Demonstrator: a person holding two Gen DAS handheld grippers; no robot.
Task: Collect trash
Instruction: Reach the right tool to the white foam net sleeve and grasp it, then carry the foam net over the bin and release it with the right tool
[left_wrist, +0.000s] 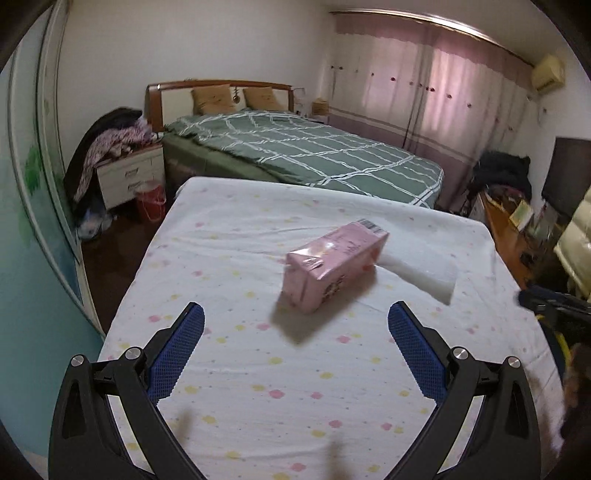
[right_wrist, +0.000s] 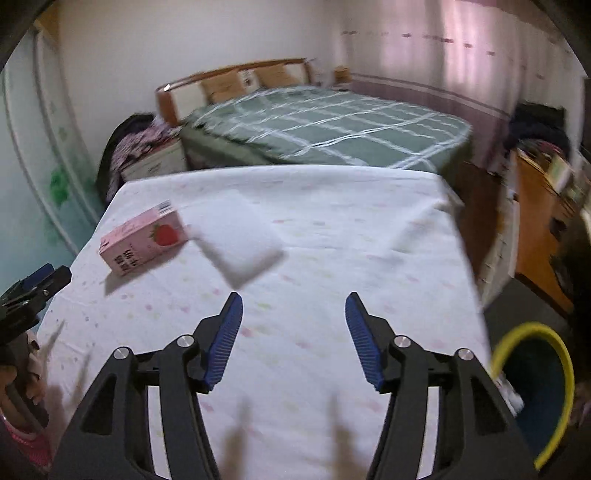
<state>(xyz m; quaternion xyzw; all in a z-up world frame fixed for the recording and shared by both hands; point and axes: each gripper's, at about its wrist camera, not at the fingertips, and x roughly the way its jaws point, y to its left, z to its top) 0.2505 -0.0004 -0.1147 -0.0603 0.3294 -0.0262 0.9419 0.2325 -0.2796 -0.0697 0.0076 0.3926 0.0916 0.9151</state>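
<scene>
A pink strawberry milk carton (left_wrist: 332, 264) lies on its side on the table's white flowered cloth (left_wrist: 258, 369); it also shows in the right wrist view (right_wrist: 144, 240). A white foam-like pad (left_wrist: 421, 271) lies right behind it, seen too in the right wrist view (right_wrist: 236, 240). My left gripper (left_wrist: 295, 314) is open and empty, just short of the carton. My right gripper (right_wrist: 293, 302) is open and empty above the cloth, near the pad. The left gripper's tip shows at the right wrist view's left edge (right_wrist: 40, 280).
A dark bin with a yellow rim (right_wrist: 535, 387) stands by the table's right side. Behind the table is a green bed (left_wrist: 306, 147), a nightstand with clothes (left_wrist: 125, 166), a red bucket (left_wrist: 149, 201) and a cluttered wooden desk (left_wrist: 509, 229).
</scene>
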